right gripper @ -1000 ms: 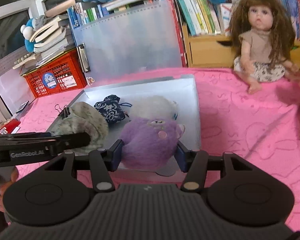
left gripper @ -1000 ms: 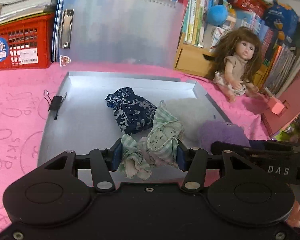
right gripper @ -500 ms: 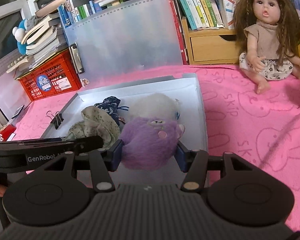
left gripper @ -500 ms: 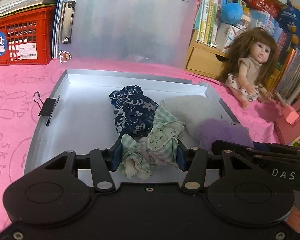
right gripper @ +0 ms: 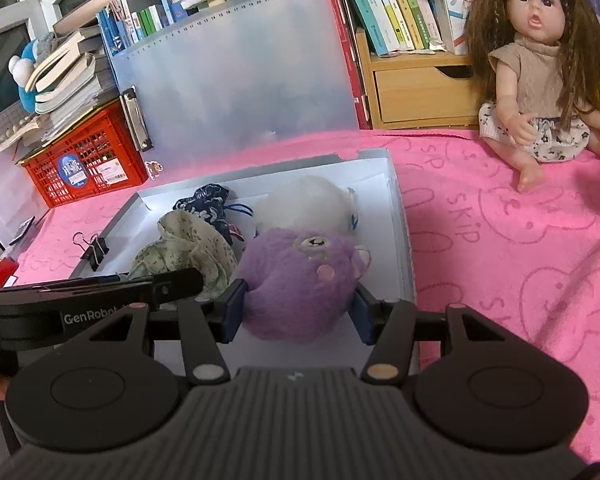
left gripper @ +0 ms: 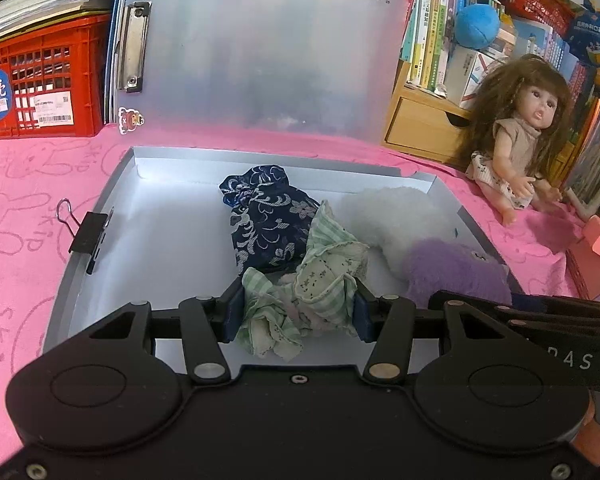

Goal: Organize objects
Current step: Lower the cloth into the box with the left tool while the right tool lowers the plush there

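Soft toys and cloth pieces are being gathered in the shallow grey box [left gripper: 100, 240], which lies open on the pink cloth [right gripper: 500, 260] in the middle of both views. Already inside, toward the upper part of the box, are a dark blue patterned pouch [left gripper: 268, 216] and a white fluffy toy [left gripper: 396, 216].

Two things could go wrong, in my judgement. The purple plush [right gripper: 300, 280] is round and soft, so it may roll against the low right wall of the box and end outside it if it is let go too near that edge. The green checked cloth [left gripper: 320, 292] hangs loose below the jaws, so a fold may catch on a pad and be pulled back out when the hand withdraws. The two grippers are also very near each other at the bottom of the frames and could bump.

The left gripper [left gripper: 296, 312] is partly closed, with its blue pads pressing on the bunched green cloth from both sides. The right gripper [right gripper: 298, 312] is about as wide, clamped on the purple plush, above the lower right part of the box.
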Available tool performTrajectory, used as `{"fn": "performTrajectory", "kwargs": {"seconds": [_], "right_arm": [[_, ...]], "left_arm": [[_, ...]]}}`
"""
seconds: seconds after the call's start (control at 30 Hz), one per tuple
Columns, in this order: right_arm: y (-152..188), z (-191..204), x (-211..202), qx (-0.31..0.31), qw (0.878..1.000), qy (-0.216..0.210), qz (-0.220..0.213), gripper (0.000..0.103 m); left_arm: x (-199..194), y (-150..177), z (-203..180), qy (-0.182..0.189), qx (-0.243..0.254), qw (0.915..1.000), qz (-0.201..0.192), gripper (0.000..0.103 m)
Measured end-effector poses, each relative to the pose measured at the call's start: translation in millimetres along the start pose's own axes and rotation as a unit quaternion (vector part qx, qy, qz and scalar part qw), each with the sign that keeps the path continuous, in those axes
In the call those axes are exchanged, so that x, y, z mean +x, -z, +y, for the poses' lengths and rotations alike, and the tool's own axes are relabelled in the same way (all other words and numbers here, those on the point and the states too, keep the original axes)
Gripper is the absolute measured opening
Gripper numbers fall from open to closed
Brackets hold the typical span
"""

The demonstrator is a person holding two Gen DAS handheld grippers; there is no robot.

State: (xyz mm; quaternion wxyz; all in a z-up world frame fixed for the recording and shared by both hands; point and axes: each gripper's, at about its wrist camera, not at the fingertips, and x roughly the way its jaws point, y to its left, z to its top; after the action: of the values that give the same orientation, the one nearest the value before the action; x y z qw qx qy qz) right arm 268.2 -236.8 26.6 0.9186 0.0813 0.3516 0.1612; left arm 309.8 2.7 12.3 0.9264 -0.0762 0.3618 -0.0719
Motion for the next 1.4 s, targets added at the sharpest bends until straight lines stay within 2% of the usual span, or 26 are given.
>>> {"fn": "performTrajectory", "kwargs": {"seconds": [0.57,0.7,0.77,1.1,1.4], "right_arm": [[1.5,1.9,0.5,-0.01,1.0,0.004,-0.001,0.06],[1.9,0.4,-3.0,-0.004,1.0,-0.002,-0.003,0.071],[2.4,0.6,-6.3,-0.004,1.0,-0.003,-0.007,0.073],[8.2,0.7,-35.7,-0.017,0.999,-0.013,-0.024,0.082],[20.2,6.6,-70.8,-0.039,0.998,-0.028,-0.043,0.088]], "left_arm": [[2.0,2.6,-2.5,-0.002,0.012,0.9999,-0.007,0.055],[-3.5,2.9,-2.5,0.001,0.011,0.9999,-0.006,0.064],[-7.1,3.7,-2.1,0.0,0.011,0.9999,-0.006,0.067],[-45.8,11.6,-2.3,0.014,0.021,0.9993,-0.028,0.082],[-88.7,28.4,-12.4,0.034,0.048,0.9969,-0.052,0.086]]}}
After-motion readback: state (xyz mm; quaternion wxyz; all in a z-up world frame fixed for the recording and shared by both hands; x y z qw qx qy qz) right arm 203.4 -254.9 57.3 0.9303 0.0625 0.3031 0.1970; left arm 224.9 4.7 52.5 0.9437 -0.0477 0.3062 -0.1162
